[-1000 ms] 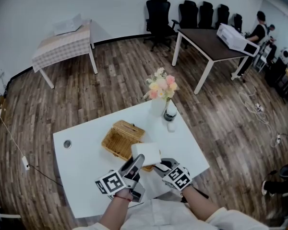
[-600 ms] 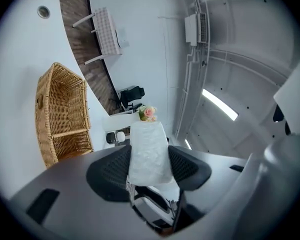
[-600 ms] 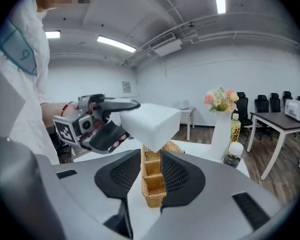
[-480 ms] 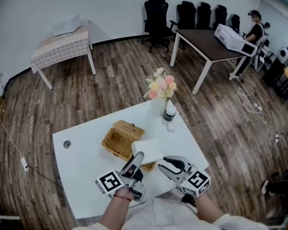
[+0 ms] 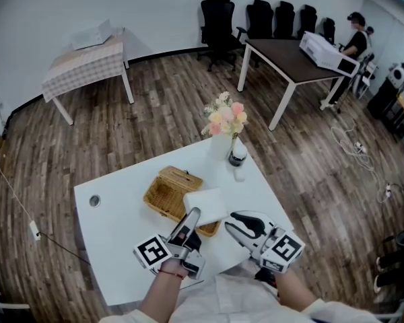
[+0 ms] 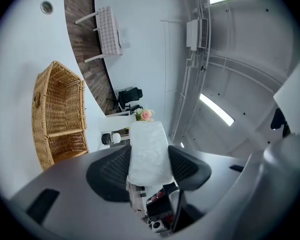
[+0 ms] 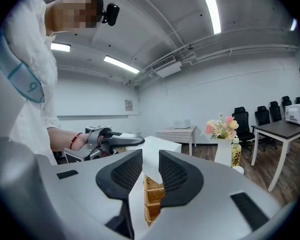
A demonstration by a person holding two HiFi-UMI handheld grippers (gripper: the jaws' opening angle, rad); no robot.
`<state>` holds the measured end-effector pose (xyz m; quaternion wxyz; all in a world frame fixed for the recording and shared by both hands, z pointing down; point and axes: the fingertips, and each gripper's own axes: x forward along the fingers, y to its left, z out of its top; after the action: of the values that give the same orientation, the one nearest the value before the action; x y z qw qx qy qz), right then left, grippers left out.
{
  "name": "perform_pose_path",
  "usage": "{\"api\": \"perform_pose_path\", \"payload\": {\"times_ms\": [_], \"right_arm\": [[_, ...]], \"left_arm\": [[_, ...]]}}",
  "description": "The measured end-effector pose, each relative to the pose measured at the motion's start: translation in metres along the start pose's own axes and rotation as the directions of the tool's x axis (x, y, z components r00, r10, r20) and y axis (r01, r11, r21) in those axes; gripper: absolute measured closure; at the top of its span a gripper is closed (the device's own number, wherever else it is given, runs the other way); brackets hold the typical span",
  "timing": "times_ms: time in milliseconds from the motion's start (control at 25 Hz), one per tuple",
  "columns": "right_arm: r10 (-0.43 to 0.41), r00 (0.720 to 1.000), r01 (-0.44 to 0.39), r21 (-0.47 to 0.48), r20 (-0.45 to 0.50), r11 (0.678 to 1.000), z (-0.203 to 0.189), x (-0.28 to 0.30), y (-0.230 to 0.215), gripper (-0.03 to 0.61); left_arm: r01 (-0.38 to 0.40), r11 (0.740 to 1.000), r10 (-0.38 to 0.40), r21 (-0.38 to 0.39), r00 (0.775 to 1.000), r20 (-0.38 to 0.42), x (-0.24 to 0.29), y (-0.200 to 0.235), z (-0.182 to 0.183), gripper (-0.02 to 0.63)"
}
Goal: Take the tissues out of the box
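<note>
white and plastic-wrapped, the tissue pack [image 5: 205,206] is clamped between the dark ribbed pads of the left hand-held gripper [image 5: 190,219], one pad pressing on each long side. the left gripper view shows the pack reaching well past the fingertips. the pack is out of the wicker box [image 5: 167,195] and held in the air at the box's near right corner, which it overlaps in the head view. the left gripper view shows it apart from the wicker wall. the box sits near the middle of the white table [image 5: 114,241]. the left hand-held gripper is rolled onto its side, its marker cube towards the person.

the right hand-held gripper [image 5: 246,222] is released. its jaws have just been closing a little, yet a clear gap stands between the pads and nothing is in it. through that gap the right gripper view shows only a strip of the wicker box and the table beyond. it hangs above the table's near right part, just right of the pack and not touching it, pointing roughly level.

at the far right edge of the table stands a white vase [image 5: 221,148] of pink and yellow flowers [image 5: 223,118], with a bottle [image 5: 238,156] just beside it. the floor [image 5: 155,106] is dark wood plank.
</note>
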<state>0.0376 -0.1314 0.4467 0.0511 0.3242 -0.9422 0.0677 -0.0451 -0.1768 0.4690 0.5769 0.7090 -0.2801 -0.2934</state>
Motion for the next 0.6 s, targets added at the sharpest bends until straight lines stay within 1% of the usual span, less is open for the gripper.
{"api": "perform_pose_path", "payload": {"times_ms": [160, 400, 600], "right_arm": [[0.000, 1.000, 0.000, -0.002, -0.007, 1.000, -0.0027, 0.0015, 0.0026, 0.459], [0.002, 1.000, -0.002, 0.000, 0.008, 1.000, 0.0026, 0.0030, 0.0059, 0.462], [0.001, 1.000, -0.001, 0.013, 0.016, 1.000, 0.0067, 0.0020, 0.0055, 0.478]], "left_arm": [[0.007, 1.000, -0.007, -0.010, 1.000, 0.003, -0.0016, 0.0012, -0.0004, 0.388], [0.007, 1.000, -0.007, -0.022, 1.000, 0.012, -0.0038, 0.0018, 0.0019, 0.388], [0.009, 1.000, -0.008, -0.020, 1.000, 0.018, -0.0032, 0.0031, 0.0030, 0.388]]}}
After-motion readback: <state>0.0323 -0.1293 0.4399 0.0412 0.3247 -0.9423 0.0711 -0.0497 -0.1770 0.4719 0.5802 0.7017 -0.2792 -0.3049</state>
